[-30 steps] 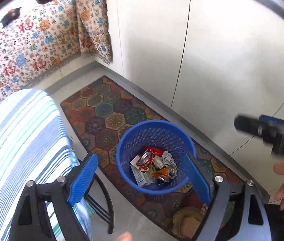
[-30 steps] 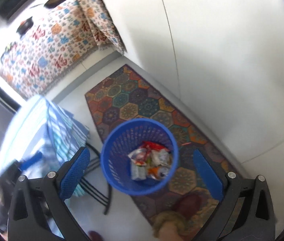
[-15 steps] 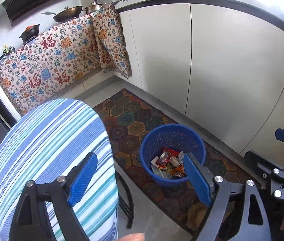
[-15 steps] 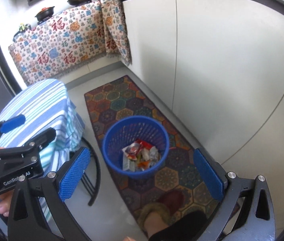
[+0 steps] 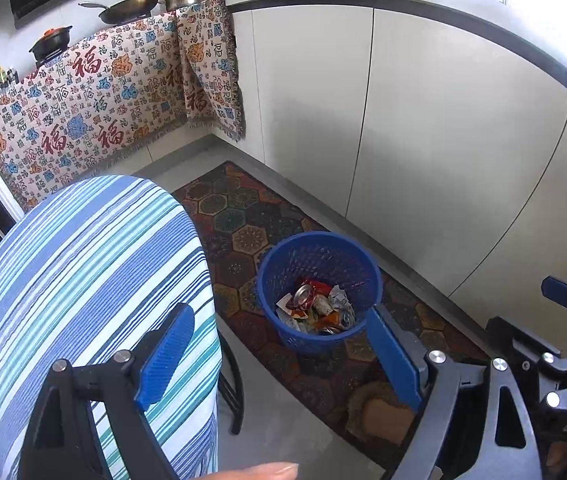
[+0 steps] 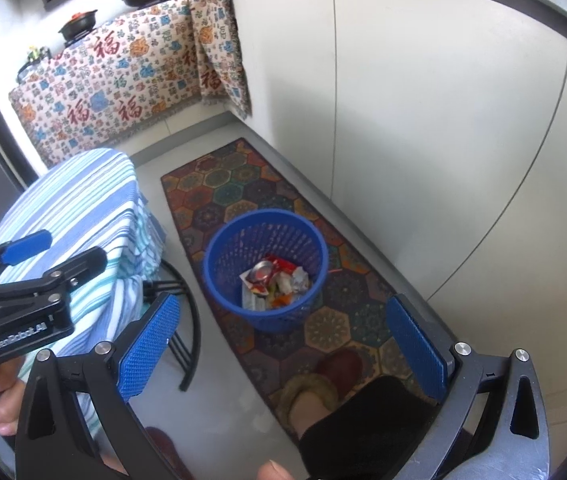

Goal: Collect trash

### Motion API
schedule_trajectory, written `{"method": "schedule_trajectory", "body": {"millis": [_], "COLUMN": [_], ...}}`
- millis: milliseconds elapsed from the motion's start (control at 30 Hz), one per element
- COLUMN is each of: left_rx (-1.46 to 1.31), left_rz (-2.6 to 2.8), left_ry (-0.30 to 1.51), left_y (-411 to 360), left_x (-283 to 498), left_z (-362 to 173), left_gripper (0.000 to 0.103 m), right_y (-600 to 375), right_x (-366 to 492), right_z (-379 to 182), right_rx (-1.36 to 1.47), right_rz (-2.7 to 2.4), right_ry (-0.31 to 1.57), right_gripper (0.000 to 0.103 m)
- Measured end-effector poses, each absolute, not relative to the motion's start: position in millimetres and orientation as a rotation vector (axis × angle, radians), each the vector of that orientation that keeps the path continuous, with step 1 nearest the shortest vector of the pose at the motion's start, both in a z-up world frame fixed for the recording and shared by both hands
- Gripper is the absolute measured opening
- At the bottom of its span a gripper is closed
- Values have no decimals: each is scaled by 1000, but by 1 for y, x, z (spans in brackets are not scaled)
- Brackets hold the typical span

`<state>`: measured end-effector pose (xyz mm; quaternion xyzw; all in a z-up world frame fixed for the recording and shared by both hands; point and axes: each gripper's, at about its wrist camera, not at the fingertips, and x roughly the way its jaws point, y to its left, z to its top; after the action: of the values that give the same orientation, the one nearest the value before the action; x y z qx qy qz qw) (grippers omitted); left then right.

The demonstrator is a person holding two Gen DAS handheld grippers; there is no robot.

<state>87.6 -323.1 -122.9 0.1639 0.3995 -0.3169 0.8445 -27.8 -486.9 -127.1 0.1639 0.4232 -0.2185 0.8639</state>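
A blue mesh basket [image 5: 308,339] stands on the patterned rug and holds trash [image 5: 315,307]: a crushed can, wrappers and crumpled paper. My left gripper [image 5: 278,313] hovers well above and in front of it, open, with nothing between its blue pads. In the right wrist view the same basket [image 6: 267,214] with its trash [image 6: 275,284] lies below my right gripper [image 6: 282,302], which is also open and empty. The left gripper [image 6: 59,253] shows at the left over the striped table. The right gripper [image 5: 531,312] shows at the right edge.
A round table under a blue striped cloth [image 5: 83,280] stands left of the basket, its black legs [image 6: 187,344] beside the rug [image 6: 223,184]. White cabinets [image 5: 443,140] run along the right. A patterned cloth [image 5: 95,112] hangs under pans at the back. A slippered foot [image 6: 315,392] rests on the rug.
Both grippers have pulled back and risen from the basket, which now looks smaller and farther. The striped table and the kitchen counter have come more into view. Both stay open.
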Motion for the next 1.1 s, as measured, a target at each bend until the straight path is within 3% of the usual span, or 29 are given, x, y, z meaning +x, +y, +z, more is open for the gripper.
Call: {"method": "schedule_trajectory", "body": {"millis": [1100], "left_rx": [343], "left_rz": [-663], "left_ry": [872], "left_y": [-321], "left_x": [91], "left_z": [-125], "left_gripper": [89], "right_y": [-479], "right_x": [-31], "right_z": [-126], "right_rx": [333], "right_rz": [-422], "right_ry": [899], "right_gripper": [103]}}
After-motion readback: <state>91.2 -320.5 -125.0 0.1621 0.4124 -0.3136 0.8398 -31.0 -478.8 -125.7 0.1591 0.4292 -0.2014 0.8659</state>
